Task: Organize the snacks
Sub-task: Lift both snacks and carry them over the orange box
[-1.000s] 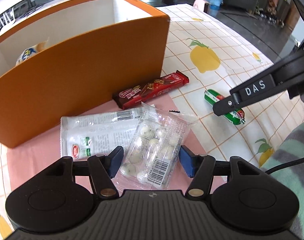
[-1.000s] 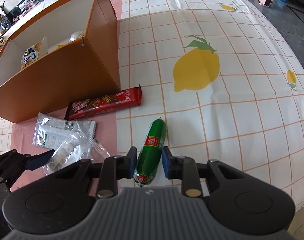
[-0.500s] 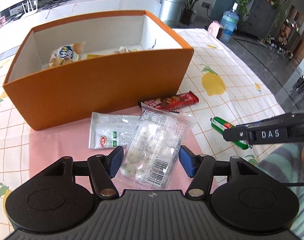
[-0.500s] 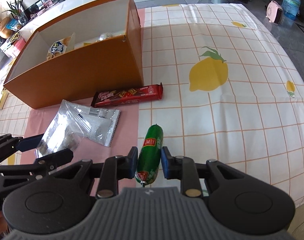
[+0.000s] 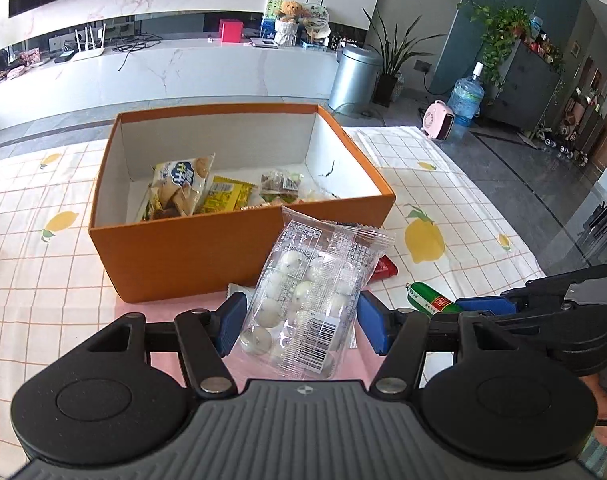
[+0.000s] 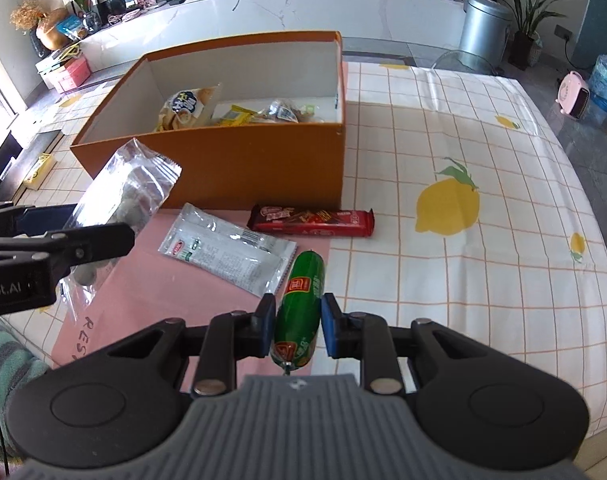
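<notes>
left claw point(image 5: 299, 322) lifted clear packet point(image 5: 315, 300) higher, orange box point(image 5: 191, 256) interior (snacks) now visible

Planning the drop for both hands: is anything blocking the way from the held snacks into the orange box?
Only the near wall of the orange box stands between it and the clear candy bag and green sausage; both must clear it. The top is open.
</notes>
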### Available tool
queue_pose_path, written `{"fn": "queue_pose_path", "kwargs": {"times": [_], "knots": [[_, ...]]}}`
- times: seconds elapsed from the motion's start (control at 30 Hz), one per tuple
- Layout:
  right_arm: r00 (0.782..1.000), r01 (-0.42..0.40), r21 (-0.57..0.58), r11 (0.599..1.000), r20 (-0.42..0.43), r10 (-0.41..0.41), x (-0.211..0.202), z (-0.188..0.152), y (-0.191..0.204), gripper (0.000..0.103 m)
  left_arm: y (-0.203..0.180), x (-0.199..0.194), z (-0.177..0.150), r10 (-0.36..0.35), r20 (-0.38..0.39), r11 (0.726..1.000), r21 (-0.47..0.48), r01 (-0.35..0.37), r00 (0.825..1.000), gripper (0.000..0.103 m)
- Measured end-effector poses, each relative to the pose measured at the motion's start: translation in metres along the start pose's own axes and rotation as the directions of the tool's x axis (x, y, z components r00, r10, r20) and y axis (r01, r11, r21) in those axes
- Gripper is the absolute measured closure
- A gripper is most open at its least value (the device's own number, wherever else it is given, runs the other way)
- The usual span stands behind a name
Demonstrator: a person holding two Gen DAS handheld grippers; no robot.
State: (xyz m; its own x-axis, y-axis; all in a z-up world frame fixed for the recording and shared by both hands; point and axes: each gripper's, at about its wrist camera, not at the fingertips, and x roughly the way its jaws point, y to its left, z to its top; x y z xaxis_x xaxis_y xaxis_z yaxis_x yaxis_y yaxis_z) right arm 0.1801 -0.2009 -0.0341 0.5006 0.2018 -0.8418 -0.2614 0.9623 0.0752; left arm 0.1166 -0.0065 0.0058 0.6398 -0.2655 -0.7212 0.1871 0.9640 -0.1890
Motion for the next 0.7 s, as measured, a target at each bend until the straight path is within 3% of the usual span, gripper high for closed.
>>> {"fn": "queue_pose_path", "kwargs": {"times": [0.3, 0.7], "knots": [[0.997, 0.011, -0.13, 0.991, 0.076, -0.001, -0.017, 0.036, 0.033, 0.082, 0.013, -0.007, 0.029, 0.032, 0.059, 0.999, -0.004, -0.032, 0.998, 0.034], [0.993, 0.049, -0.244, 0.968, 0.114, -0.022, -0.003, 0.084, 0.062, 0.082, 0.035, 0.01, 0.059, 0.072, 0.074, 0.997, -0.004, -0.072, 0.995, 0.034]]}}
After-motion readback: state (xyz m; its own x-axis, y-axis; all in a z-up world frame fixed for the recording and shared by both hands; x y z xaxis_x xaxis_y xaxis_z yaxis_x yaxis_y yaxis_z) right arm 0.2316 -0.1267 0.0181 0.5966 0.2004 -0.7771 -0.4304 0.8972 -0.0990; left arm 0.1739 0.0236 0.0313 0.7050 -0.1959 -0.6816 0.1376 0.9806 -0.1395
